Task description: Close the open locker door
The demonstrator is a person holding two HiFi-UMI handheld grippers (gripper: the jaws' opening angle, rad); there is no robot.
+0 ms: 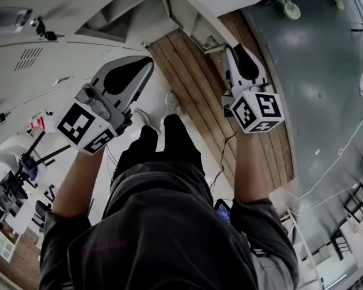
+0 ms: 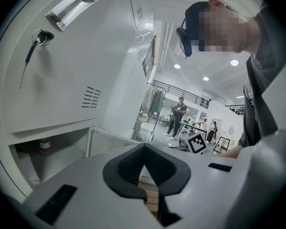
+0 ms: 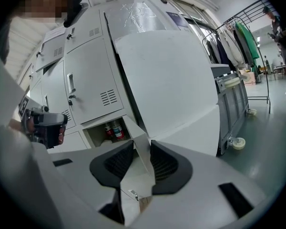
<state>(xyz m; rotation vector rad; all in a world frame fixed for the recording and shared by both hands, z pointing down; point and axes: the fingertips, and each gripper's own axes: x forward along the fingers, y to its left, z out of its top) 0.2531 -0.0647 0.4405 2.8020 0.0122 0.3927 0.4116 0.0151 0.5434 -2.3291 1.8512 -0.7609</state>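
Observation:
The open locker door [image 3: 139, 144] is a thin grey-white panel that swings out from the locker bank [image 3: 88, 92]. Its edge runs between the jaws of my right gripper [image 3: 142, 152]. The jaws stand wider than the panel, and the left pad is clear of it. From the head view the door [image 1: 190, 17] juts out just beyond my right gripper [image 1: 231, 52]. Behind it the open compartment [image 3: 102, 133] holds bottles [image 3: 115, 129]. My left gripper [image 2: 144, 149] is shut on nothing and is held in front of the lower lockers [image 1: 146, 62].
A closed locker door above carries a handle [image 2: 70, 11] and a key in its lock [image 2: 40, 36]. A wheeled cart [image 3: 233, 104] stands right of the lockers, beside a clothes rack [image 3: 240, 39]. Cables [image 1: 345, 150] trail over the grey floor. People [image 2: 177, 113] stand far behind.

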